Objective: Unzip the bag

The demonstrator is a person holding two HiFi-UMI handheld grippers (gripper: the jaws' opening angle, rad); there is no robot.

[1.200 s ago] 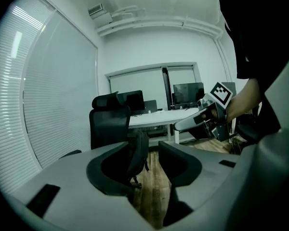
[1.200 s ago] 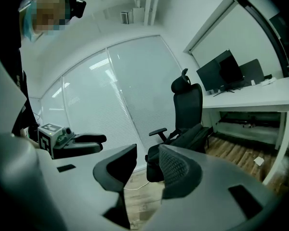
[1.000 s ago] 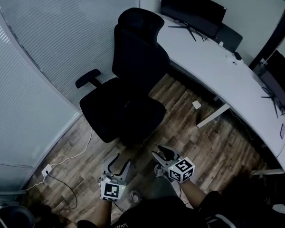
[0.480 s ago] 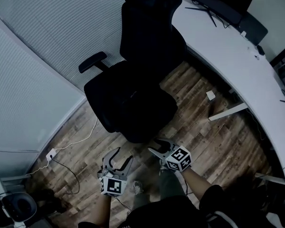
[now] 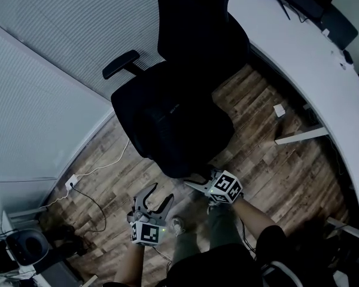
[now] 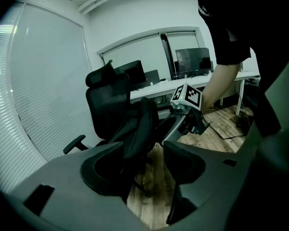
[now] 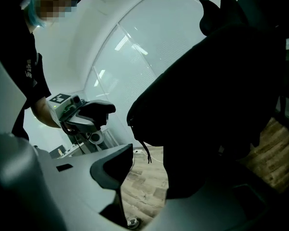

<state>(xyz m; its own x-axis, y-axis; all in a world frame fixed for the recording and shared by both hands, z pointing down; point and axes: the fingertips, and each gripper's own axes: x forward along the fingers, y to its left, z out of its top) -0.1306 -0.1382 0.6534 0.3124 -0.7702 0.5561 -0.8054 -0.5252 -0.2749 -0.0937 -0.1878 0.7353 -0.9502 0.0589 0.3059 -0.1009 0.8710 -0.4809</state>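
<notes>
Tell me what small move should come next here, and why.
Probably ease the right gripper forward to the thin cord, possibly the zip pull, dangling from the black bag on the chair. Both grippers' jaws have just been opening, gripping nothing, and the left gripper is also short of the bag, so neither has a hold yet.

I see the wood floor (image 5: 269,160) carrying the office chair (image 5: 167,118) just ahead of my left gripper (image 5: 158,193) and right gripper (image 5: 191,180); a black bag (image 6: 142,124) sits on its seat.
</notes>
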